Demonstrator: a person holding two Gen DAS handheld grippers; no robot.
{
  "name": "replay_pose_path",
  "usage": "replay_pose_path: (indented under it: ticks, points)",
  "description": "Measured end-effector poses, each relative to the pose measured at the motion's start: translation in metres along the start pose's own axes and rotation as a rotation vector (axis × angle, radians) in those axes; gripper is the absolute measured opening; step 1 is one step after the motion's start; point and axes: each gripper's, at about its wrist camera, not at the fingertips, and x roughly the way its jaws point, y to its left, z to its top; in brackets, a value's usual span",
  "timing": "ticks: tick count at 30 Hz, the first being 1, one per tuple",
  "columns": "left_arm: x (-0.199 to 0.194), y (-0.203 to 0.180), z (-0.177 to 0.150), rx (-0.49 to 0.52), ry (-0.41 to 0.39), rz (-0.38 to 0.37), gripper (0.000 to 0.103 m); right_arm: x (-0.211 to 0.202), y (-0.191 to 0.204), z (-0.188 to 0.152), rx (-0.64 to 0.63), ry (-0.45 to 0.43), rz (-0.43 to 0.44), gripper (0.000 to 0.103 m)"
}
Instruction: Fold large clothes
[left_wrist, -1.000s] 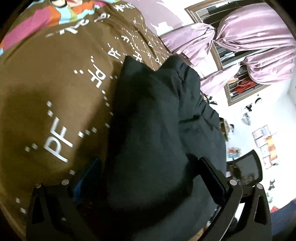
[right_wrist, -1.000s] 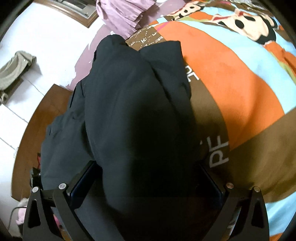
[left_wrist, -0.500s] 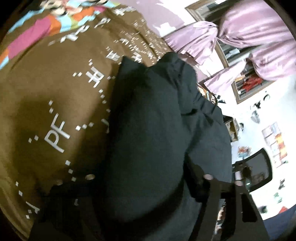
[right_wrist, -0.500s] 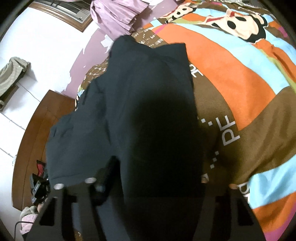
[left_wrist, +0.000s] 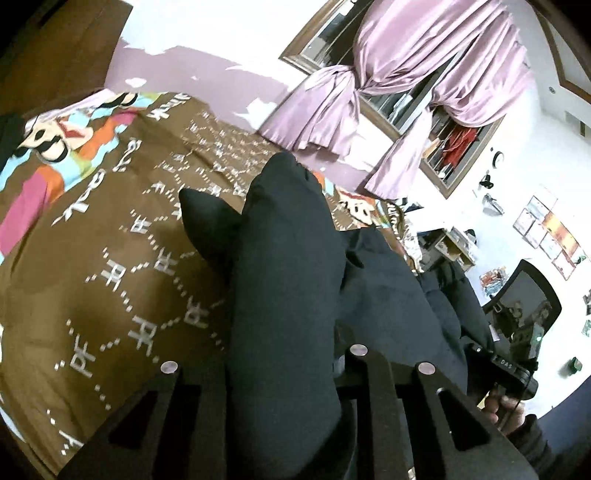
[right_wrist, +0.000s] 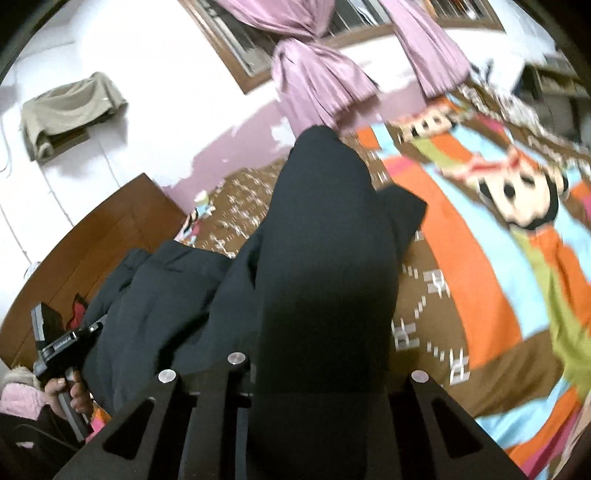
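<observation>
Both hands risen, fingers closing on black garment (left_wrist: 284, 295)

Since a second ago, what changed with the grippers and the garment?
Both jaws, wide open then, are closing onto the black garment: left gripper, right gripper. Both lifted it off the patterned bedspread, bringing the purple curtains into view. The garment stayed between both grippers.

A bed's cartoon-print blanket (right_wrist: 480, 258) lay beneath white walls with peeling lilac paint (left_wrist: 207, 70), knotted lilac curtains (left_wrist: 424, 66) draping a wood-framed window (left_wrist: 295, 55); a dark office chair (left_wrist: 528, 295) stood nearby.
</observation>
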Motion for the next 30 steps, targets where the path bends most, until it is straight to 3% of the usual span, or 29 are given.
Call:
replay_pose_path:
  ticks: [5, 12, 16, 20, 24, 28, 30]
  points:
    - [0.006, -0.023, 0.025, 0.040, -0.038, -0.029, 0.016, -0.015, 0.014, 0.033, -0.084, -0.088, -0.022, 0.016]
    - [0.043, -0.036, 0.054, 0.064, -0.066, -0.031, 0.016, -0.001, -0.007, 0.064, -0.088, -0.144, -0.070, 0.016]
    - [0.084, -0.016, 0.047, 0.024, -0.027, 0.003, 0.016, 0.029, -0.026, 0.067, -0.074, -0.123, -0.126, 0.016]
    - [0.131, 0.018, 0.024, -0.001, 0.098, 0.110, 0.017, 0.067, -0.061, 0.051, -0.017, -0.020, -0.214, 0.017]
    - [0.134, 0.043, 0.008, -0.030, 0.095, 0.110, 0.024, 0.070, -0.089, 0.036, 0.055, -0.019, -0.222, 0.028]
    - [0.133, 0.043, 0.010, -0.019, 0.112, 0.143, 0.031, 0.069, -0.092, 0.034, 0.054, -0.014, -0.255, 0.034]
    - [0.134, 0.040, 0.011, -0.014, 0.120, 0.172, 0.035, 0.067, -0.092, 0.036, 0.067, -0.017, -0.279, 0.052]
